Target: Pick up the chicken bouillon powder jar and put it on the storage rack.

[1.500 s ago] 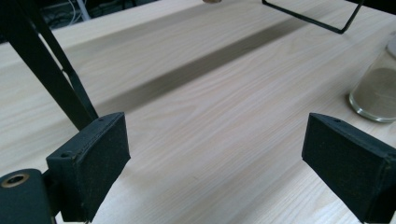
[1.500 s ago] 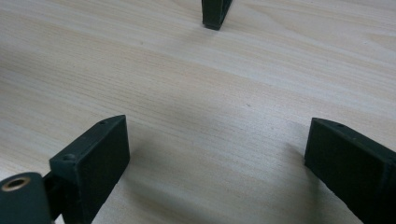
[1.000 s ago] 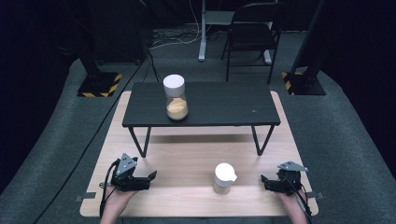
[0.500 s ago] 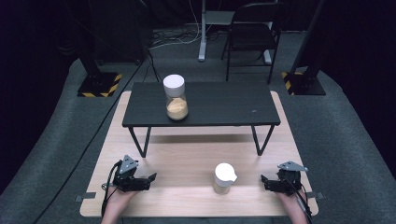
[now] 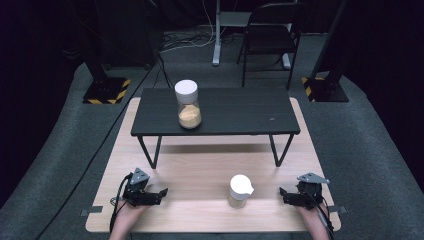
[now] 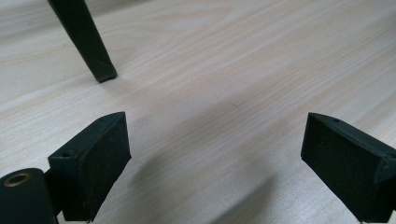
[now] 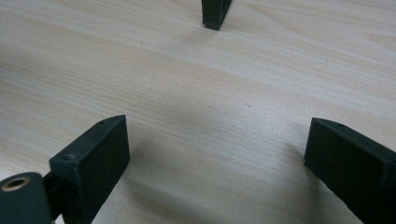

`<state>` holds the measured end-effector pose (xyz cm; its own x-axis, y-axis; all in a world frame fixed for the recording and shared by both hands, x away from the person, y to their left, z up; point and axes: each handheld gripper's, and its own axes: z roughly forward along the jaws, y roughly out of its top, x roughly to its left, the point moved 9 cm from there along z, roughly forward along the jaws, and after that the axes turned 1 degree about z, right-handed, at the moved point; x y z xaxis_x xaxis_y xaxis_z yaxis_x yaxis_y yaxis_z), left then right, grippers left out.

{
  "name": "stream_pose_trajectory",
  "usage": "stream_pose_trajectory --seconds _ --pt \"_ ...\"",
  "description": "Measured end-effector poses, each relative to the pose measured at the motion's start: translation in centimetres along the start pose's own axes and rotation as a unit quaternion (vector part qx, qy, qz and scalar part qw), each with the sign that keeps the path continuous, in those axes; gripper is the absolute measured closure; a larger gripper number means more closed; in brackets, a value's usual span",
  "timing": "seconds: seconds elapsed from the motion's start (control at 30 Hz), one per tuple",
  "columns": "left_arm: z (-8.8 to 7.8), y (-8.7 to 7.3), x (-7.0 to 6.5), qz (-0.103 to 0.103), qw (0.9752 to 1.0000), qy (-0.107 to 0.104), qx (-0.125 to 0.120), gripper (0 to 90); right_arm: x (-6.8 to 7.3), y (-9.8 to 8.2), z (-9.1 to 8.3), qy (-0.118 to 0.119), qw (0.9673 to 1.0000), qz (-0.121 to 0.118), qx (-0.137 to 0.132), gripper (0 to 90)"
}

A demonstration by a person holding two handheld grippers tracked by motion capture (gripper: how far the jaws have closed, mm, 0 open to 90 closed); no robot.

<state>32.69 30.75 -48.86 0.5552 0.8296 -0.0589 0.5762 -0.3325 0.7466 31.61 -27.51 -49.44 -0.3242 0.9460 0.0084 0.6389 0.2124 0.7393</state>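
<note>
My left gripper (image 5: 161, 193) rests low over the near left of the wooden board (image 5: 200, 170), jaws pointing right. In the left gripper view it (image 6: 215, 163) stands open with only bare wood between its pads. My right gripper (image 5: 283, 194) sits at the near right, jaws pointing left. The right gripper view shows it (image 7: 215, 163) open and empty too. A small white-lidded container (image 5: 240, 190) stands on the board between the two grippers, apart from both. A glass jar (image 5: 188, 106) with a white lid and tan contents stands on the low black table (image 5: 240, 115).
The black table's thin legs (image 6: 86, 44) (image 7: 215, 11) stand on the board ahead of each gripper. A folding chair (image 5: 270, 35), stand bases with hazard stripes (image 5: 106, 91) and cables lie on the grey floor beyond.
My left gripper has sunk a little toward the board and slid slightly nearer. The right gripper, the container and the jar have stayed put.
</note>
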Motion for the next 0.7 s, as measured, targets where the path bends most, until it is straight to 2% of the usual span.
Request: stream_pose_trajectory --seconds 0.2,0.5,0.67,0.7 --pt "0.47 -0.1 -0.04 -0.006 0.9999 0.001 0.012 7.8 0.0 0.01 0.0 0.0 1.0 0.0 0.0 5.6" --pt "0.82 -0.1 -0.23 0.001 0.9998 0.006 0.018 7.7 0.01 0.01 0.01 0.0 1.0 0.0 0.0 5.6" --pt "0.92 -0.15 -0.47 0.011 0.9996 0.019 0.02 7.9 0.01 0.01 0.01 0.0 1.0 0.0 0.0 5.6" --pt "0.99 -0.16 -0.63 0.019 0.9992 0.028 0.022 7.9 0.01 0.01 0.01 0.0 1.0 0.0 0.0 5.6"
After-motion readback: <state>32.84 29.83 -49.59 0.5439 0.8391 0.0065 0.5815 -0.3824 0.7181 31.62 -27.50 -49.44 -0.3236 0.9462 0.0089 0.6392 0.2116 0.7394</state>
